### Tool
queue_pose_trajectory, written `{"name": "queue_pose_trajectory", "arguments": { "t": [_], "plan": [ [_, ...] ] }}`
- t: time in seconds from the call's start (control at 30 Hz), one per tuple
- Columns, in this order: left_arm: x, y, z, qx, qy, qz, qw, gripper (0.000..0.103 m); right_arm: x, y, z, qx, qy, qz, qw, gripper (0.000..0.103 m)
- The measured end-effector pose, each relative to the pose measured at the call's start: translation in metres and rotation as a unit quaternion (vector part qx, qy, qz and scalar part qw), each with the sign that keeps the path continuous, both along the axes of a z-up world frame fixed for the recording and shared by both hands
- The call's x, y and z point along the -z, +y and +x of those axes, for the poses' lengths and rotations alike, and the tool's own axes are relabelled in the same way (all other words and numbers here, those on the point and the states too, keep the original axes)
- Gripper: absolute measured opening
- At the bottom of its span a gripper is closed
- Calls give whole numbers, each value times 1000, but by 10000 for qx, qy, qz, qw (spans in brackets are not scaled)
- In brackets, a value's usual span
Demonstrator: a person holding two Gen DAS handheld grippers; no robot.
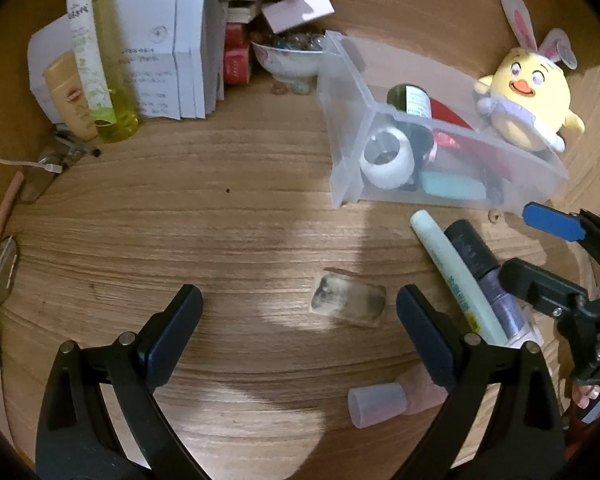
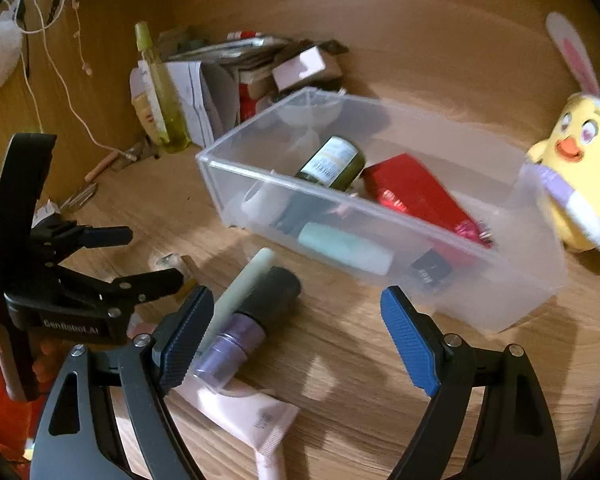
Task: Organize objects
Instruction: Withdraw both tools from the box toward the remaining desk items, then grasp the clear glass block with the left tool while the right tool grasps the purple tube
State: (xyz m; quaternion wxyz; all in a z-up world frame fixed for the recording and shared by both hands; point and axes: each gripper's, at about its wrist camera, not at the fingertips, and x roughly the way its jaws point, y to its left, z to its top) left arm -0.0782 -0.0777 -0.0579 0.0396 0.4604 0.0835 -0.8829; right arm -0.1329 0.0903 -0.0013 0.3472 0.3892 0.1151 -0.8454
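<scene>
My left gripper (image 1: 300,320) is open low over the wooden desk, and a small clear block (image 1: 348,304) lies between its fingers, nearer the right one. In the right wrist view the left gripper (image 2: 140,258) hangs over that block (image 2: 168,262). My right gripper (image 2: 300,344) is open with blue pads. A purple bottle with a black cap (image 2: 252,320) and a pale green tube (image 2: 240,292) lie just inside its left finger, untouched by the other. A pink tube (image 2: 244,408) lies below them. Behind stands a clear bin (image 2: 284,178) holding a green bottle (image 2: 332,164), a red box (image 2: 416,196) and a teal tube (image 2: 344,248).
A yellow chick plush (image 1: 528,96) sits right of the clear bin (image 1: 340,152). At the back left stand papers (image 1: 168,64), a yellow-green bottle (image 1: 112,92) and a bowl of marbles (image 1: 292,56). A cable (image 1: 4,160) and a wooden wall close off the left.
</scene>
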Motion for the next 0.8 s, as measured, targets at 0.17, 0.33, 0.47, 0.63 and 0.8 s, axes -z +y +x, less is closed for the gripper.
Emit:
{"name": "queue_pose_trajectory", "arguments": {
  "t": [0.17,0.33,0.47,0.63,0.8],
  "plan": [
    [1,-1,0,79,-6,96,9999,99,10,-4,-5,52,-256,36,9997,79],
    [2,2,-3,118,-20,34,9999,98,14,-2,-9,11,-418,2,9991,64],
    [2,5,-5,151,-5,-90,9998,89,14,-1,-10,31,-415,14,9991,58],
    [2,11,-5,209,36,-258,9994,77,19,-5,-13,-29,-543,66,9985,51],
    [0,12,-2,259,143,-293,9991,57,24,-10,-14,-97,-603,71,9981,30]
  ]
}}
